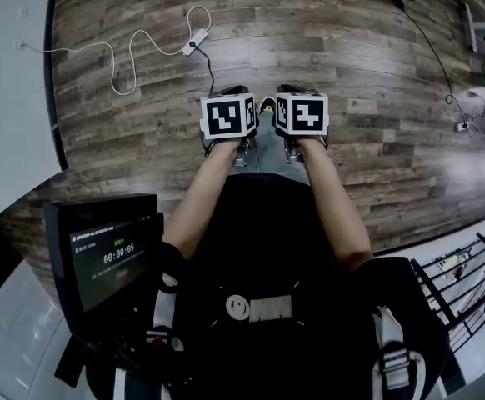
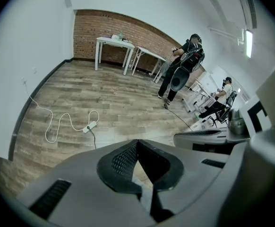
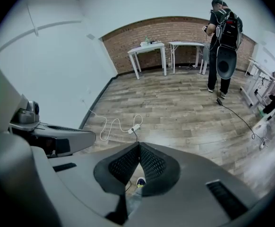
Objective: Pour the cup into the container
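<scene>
No cup and no container shows in any view. My left gripper [image 1: 228,92] and right gripper [image 1: 299,90] are held side by side over a wooden floor [image 1: 326,40], their marker cubes almost touching. In the left gripper view the left gripper [image 2: 137,141] has its dark ribbed pads meeting at the tips, with nothing between them. The right gripper [image 3: 139,144] is shut the same way and also holds nothing. A shoe tip [image 3: 141,182] shows on the floor through the gap beneath its pads.
A white power strip with a looping cable [image 1: 194,42] lies on the floor ahead. White tables [image 3: 149,46] stand at a brick wall far off. A person with a backpack [image 3: 222,41] stands at the right. A black screen [image 1: 109,257] hangs at my lower left.
</scene>
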{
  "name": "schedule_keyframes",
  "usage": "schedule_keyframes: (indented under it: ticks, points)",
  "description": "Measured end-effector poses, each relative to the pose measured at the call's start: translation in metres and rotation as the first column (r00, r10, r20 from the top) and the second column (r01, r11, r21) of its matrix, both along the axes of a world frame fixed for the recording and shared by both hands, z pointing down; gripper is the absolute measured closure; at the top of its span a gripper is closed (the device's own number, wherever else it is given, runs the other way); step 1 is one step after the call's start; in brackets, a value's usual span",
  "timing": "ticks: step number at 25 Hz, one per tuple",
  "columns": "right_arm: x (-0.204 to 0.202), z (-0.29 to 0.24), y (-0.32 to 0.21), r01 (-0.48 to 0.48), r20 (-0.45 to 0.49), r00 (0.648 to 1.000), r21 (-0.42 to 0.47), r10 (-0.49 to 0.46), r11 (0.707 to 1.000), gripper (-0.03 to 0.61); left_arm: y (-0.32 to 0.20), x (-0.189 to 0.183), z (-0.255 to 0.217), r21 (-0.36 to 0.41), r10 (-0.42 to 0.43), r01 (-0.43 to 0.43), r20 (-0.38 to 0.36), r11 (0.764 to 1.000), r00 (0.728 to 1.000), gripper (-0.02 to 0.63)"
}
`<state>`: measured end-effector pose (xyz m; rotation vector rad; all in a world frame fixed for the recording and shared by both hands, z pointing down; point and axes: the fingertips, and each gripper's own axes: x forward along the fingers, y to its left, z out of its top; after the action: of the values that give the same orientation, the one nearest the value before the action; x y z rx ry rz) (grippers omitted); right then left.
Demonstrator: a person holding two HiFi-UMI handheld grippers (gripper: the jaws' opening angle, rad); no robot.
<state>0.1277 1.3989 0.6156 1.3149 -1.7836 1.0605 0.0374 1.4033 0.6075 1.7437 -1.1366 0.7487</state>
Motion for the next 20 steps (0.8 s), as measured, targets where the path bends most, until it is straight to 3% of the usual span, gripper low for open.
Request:
schedule_keyframes:
  ticks: [7, 20]
  points:
    - [0.046, 0.021, -0.082, 0.041, 0.048, 0.998, -0.057, -0.038, 0.998, 0.574, -0.091, 0.053, 0.011, -0.038, -0.013, 0.015, 0.056, 0.999, 0.998, 0.614]
    - [0.025, 0.011, -0.111, 0.119, 0.078, 0.99, -0.014, -0.118, 0.993, 0.574, -0.119, 0.057, -0.003, 0.005, -0.04, 0.04, 0.061, 0.999, 0.997, 0.614]
